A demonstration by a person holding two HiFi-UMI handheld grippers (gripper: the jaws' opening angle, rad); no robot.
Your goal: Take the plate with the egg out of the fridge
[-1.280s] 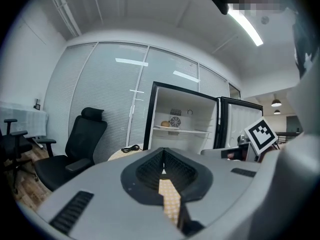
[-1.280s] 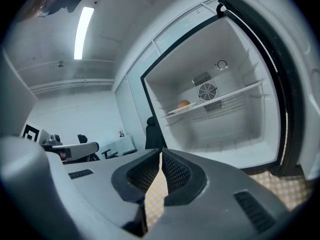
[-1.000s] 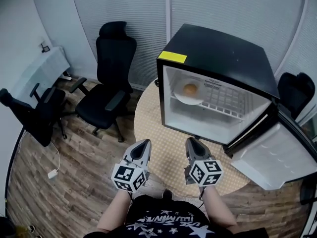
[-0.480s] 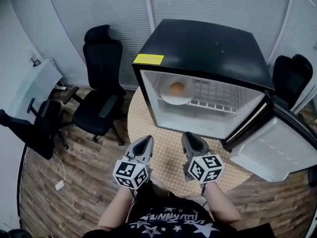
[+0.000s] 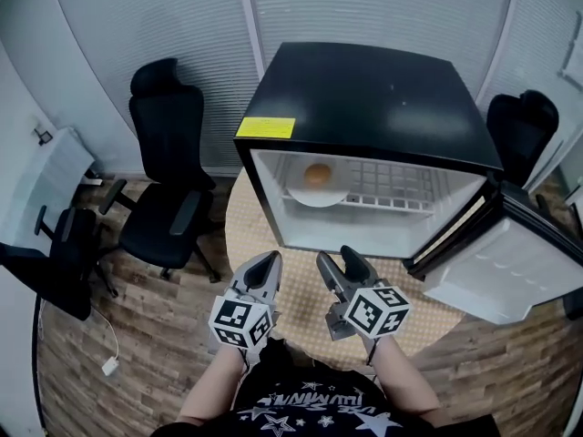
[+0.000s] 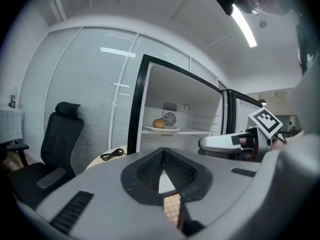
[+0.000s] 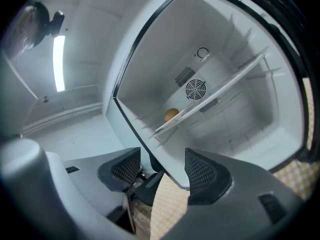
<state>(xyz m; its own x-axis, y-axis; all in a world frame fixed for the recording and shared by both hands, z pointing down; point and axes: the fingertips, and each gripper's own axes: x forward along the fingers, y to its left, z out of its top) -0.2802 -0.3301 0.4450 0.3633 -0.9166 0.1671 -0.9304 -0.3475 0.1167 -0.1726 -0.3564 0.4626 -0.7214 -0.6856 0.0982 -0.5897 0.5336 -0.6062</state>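
Your right tongs (image 5: pixel 335 259) had just been opening, with nothing between them. Your left tongs (image 5: pixel 267 262) were closed and empty. The plate (image 5: pixel 317 196) with the egg (image 5: pixel 317 175) sat on the open fridge's (image 5: pixel 364 89) wire shelf (image 5: pixel 392 189), well apart. You would best reach in level and pinch its near rim.

The fridge (image 5: pixel 364 89) has its door (image 5: pixel 496 276) swung out to the right, so its mouth is open to the desk's (image 5: pixel 244 235) front edge. Inside, the plate (image 5: pixel 318 195) lies at the wire shelf's (image 5: pixel 392 189) left end, just beside the fridge's left wall, with bare shelf to its right. An office chair (image 5: pixel 164 217) stands near the desk's left edge.
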